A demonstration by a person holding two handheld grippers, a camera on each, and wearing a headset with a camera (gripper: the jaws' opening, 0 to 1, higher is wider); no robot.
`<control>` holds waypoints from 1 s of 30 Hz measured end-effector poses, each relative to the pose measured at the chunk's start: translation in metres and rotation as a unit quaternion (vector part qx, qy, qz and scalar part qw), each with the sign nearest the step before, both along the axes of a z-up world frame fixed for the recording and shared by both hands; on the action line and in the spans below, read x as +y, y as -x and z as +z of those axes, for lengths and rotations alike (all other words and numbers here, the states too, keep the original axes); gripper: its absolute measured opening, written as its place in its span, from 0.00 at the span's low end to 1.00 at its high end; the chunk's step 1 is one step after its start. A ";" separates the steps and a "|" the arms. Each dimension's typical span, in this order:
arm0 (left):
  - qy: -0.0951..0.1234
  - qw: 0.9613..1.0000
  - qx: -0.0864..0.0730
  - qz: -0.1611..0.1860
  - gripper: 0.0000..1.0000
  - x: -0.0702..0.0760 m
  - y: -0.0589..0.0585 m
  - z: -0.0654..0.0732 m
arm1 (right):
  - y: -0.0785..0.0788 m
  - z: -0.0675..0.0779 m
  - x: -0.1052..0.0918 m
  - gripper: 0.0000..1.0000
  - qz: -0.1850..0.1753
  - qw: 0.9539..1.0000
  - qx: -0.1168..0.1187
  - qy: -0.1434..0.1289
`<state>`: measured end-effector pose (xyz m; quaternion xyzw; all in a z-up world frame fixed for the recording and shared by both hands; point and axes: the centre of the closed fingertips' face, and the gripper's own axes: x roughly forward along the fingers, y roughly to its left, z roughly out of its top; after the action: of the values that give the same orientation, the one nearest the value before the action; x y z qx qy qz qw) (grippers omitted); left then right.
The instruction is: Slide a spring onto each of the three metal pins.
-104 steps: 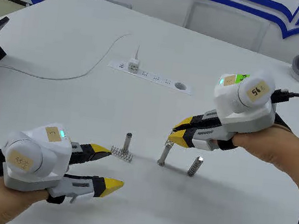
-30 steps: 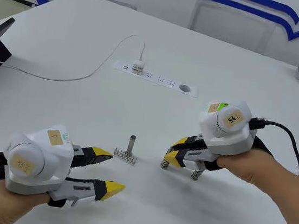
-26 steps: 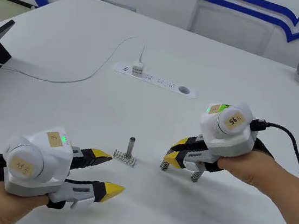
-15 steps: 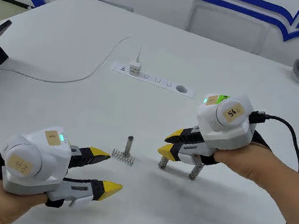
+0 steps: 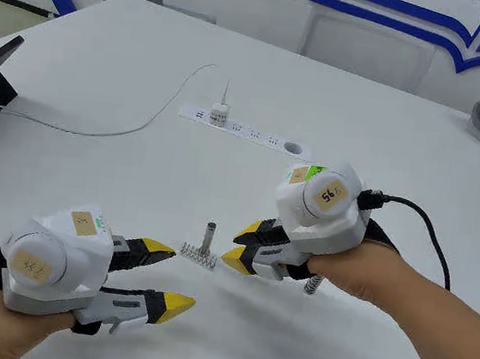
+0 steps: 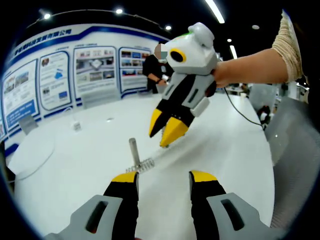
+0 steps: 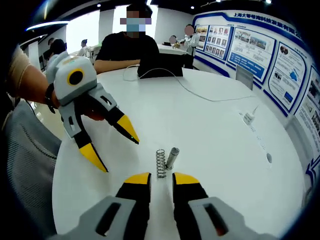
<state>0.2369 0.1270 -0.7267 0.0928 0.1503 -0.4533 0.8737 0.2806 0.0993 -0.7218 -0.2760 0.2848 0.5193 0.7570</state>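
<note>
Foreground: left claw (image 5: 177, 274), jaws wide apart and empty, hovering over the counter (image 5: 92, 170) and aimed at the work. Just beyond its tips the loose spring (image 5: 198, 256) lies on its side, touching the foot of the bare pin (image 5: 209, 235), which stands upright. Right claw (image 5: 236, 245) hangs just beside that pin, opposite the left claw, jaws a little apart and holding nothing; spring and pin sit directly ahead of its tips in the right gripper view. Partly hidden behind it, a second pin (image 5: 313, 283) already wears a spring. Farther back lies a power strip (image 5: 246, 131). Step in hand, as judged: lifting the loose spring. It is best pinched lightly across the coils near one end, leaving the bore clear, then turned upright and lowered over the pin's top; the left claw could steady the pin.
</note>
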 end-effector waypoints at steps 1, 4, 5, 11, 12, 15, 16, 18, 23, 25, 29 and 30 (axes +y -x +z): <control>0.000 1.000 0.000 0.000 0.41 0.000 0.000 0.000 | 0.000 -0.001 0.001 0.18 0.001 1.000 0.001 0.002; 0.001 1.000 0.000 0.000 0.41 0.000 0.000 0.000 | 0.000 -0.005 0.005 0.18 0.003 1.000 0.001 0.007; 0.000 1.000 0.000 0.000 0.41 0.000 0.000 0.000 | -0.001 -0.006 0.006 0.18 0.002 1.000 0.002 0.007; 0.000 1.000 0.001 0.002 0.41 0.001 0.000 0.000 | -0.003 -0.019 0.008 0.17 -0.003 1.000 0.010 0.022; 0.000 1.000 0.001 0.003 0.41 0.001 -0.001 0.000 | -0.003 -0.020 0.008 0.17 -0.002 1.000 0.009 0.023; 0.000 1.000 0.002 0.004 0.41 0.002 -0.001 0.000 | -0.004 -0.024 0.009 0.17 -0.003 1.000 0.014 0.026; 0.000 1.000 0.002 0.005 0.41 0.003 -0.001 -0.001 | -0.004 -0.025 0.009 0.17 -0.003 1.000 0.014 0.027; 0.000 1.000 0.002 0.006 0.41 0.004 -0.001 -0.001 | -0.005 -0.027 0.010 0.17 -0.004 0.999 0.017 0.027; 0.000 1.000 0.003 0.008 0.40 0.005 -0.002 -0.001 | -0.005 -0.032 0.010 0.17 0.001 0.999 0.016 0.041; 0.000 1.000 0.004 0.008 0.40 0.005 -0.002 -0.002 | -0.005 -0.033 0.011 0.17 0.003 0.999 0.016 0.043; -0.001 1.000 0.004 0.008 0.40 0.005 -0.002 -0.002 | -0.006 -0.035 0.012 0.16 0.004 0.999 0.019 0.047; -0.001 1.000 0.003 0.008 0.40 0.005 -0.002 -0.002 | -0.006 -0.037 0.012 0.16 0.004 0.999 0.021 0.049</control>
<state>0.2389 0.1323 -0.7282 0.0905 0.1543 -0.4467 0.8766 0.2865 0.1118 -0.7586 -0.3028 0.3242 0.5130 0.7349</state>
